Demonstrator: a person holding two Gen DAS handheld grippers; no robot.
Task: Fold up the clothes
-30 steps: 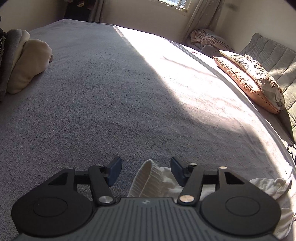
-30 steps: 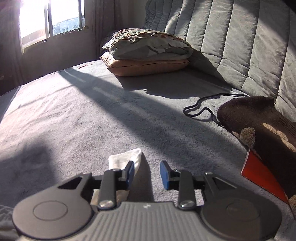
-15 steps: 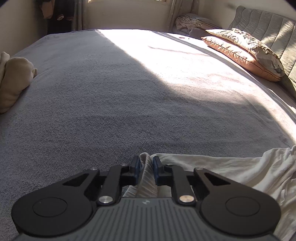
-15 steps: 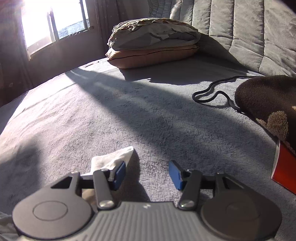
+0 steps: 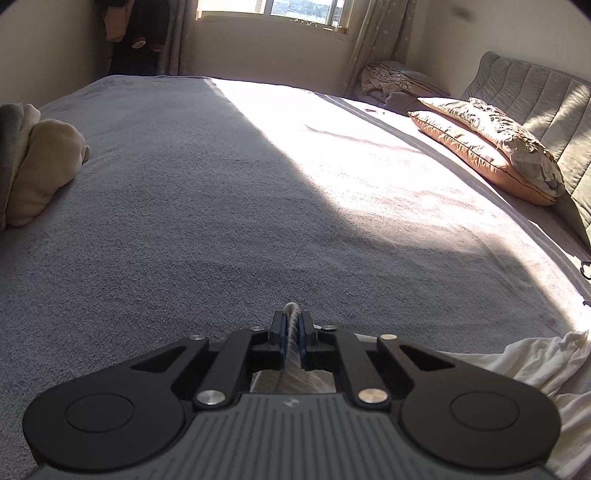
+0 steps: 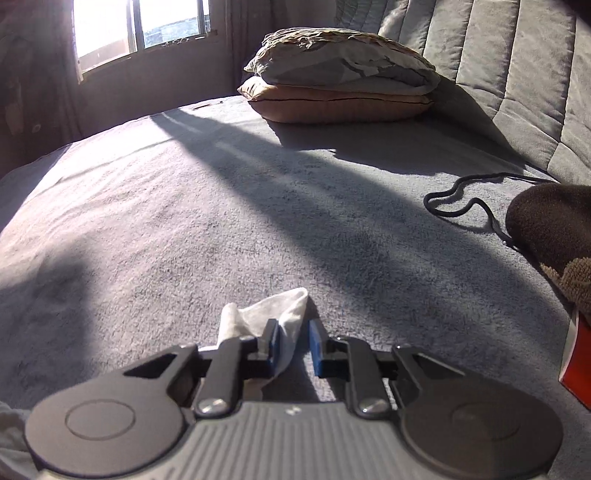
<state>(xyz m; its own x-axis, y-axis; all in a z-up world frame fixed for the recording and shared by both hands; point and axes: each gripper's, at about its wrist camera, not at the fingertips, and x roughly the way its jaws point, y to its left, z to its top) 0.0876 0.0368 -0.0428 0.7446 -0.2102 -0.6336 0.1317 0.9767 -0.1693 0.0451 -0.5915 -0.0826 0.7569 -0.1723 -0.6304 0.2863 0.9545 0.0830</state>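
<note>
On a bed spread with a grey blanket (image 5: 221, 206), two hand-held grippers work one white garment (image 5: 535, 358), which lies at the near edge of the bed, under and between the tools. The left gripper (image 5: 291, 325) has its pads pressed together on a ribbed fold of the garment, a little of which pokes out past the fingertips; a second ago those jaws stood wide on either side of the fold, and they have just been closing onto it. The right gripper (image 6: 293, 332) shows a narrow gap between its blue pads: a corner of the same white cloth hangs between them against the left pad, clear of the right one. Its jaws have just been closing, and the gap is about half of what it was half a second before, when the corner lay outside the left finger. Beyond the tools, one pile of folded beige and grey clothes (image 5: 40, 177) sits at the left edge of the bed. Two pillows (image 6: 332, 74) are stacked against one grey quilted headboard (image 6: 517, 74). One black cord (image 6: 461, 206) loops near one brown patterned textile (image 6: 546, 221), with one red item (image 6: 576, 369) just below it. One window (image 5: 273, 11) throws sun across the blanket.
</note>
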